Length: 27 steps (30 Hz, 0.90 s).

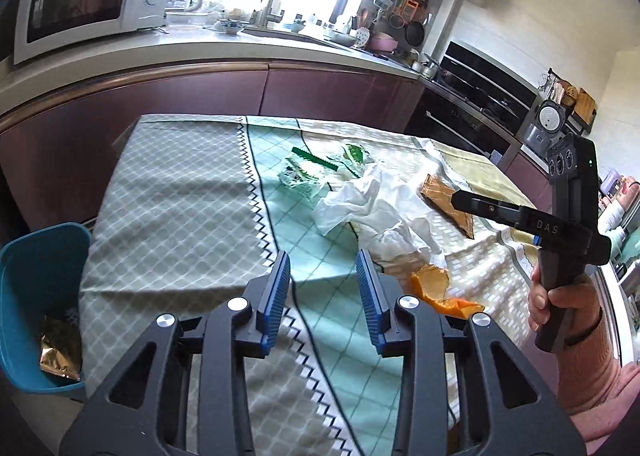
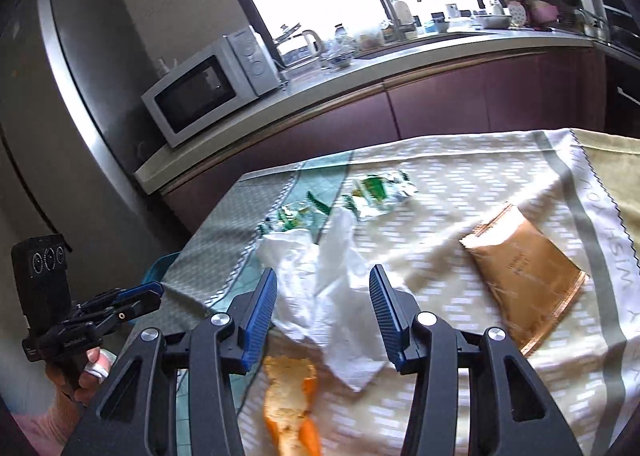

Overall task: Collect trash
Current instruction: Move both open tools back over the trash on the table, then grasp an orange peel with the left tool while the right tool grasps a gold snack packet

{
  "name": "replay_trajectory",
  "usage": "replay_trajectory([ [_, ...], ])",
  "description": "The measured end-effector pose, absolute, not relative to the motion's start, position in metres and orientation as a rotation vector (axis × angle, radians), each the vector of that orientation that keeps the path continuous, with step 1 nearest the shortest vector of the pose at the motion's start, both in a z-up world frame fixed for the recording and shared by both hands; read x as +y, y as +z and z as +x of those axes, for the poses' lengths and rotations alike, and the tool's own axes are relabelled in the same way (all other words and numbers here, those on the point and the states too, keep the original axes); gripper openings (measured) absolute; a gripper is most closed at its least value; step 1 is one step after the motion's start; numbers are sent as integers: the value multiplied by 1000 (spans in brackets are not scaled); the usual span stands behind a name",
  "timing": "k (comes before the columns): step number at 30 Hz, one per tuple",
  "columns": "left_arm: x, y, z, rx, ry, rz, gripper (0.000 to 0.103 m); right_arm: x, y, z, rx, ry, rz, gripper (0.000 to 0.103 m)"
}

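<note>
A: Left wrist view first. What does the claw show?

B: The left gripper (image 1: 324, 276) sits at bottom centre, its 2 blue pads parted with nothing between them, only tablecloth (image 1: 172, 192) behind the gap. So it is released.

A: And the trash?

B: A crumpled white tissue (image 1: 368, 204) lies in the middle of the frame. Up and left of it are clear wrappers with green print (image 1: 304, 176). A brown foil packet (image 1: 444, 200) lies right of the tissue, and an orange peel (image 1: 436, 288) sits just right of the right pad. At the far left edge stands a teal bin (image 1: 36, 288) with a gold wrapper (image 1: 60, 352) inside.

A: Is the other gripper visible there?

B: Yes, the right gripper (image 1: 460, 198) comes in from the right edge, held by a hand (image 1: 560, 304). Its tip hangs over the foil packet, but from this side I cannot tell its jaw gap.

A: Right wrist view, then.

B: The right gripper (image 2: 324, 296) is at bottom centre, pads apart and grasping nothing; the tissue (image 2: 320, 276) shows through the gap, apart from both pads as far as the blur allows. The peel (image 2: 292, 396) is at the bottom, below the left pad. The foil packet (image 2: 524, 276) lies centre right, the green-print wrappers (image 2: 376, 192) above centre. The left gripper (image 2: 140, 296) is at lower left.
</note>
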<state>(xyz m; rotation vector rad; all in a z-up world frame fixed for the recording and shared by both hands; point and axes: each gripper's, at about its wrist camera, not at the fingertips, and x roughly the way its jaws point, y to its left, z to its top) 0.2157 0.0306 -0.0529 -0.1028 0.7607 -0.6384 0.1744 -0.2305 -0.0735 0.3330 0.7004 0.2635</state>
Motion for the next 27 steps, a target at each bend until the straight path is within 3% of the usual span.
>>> replay_trajectory([
  [10,-34,-71,216,830,-741,-50,37,-295,-100,164,704,124,395,48],
  [23,-77,-111,204,978,-826,-69,42,-383,-132,172,739,-43,538,61],
  [27,-80,-112,207,993,-826,-96,43,-379,-131,181,753,-11,521,74],
])
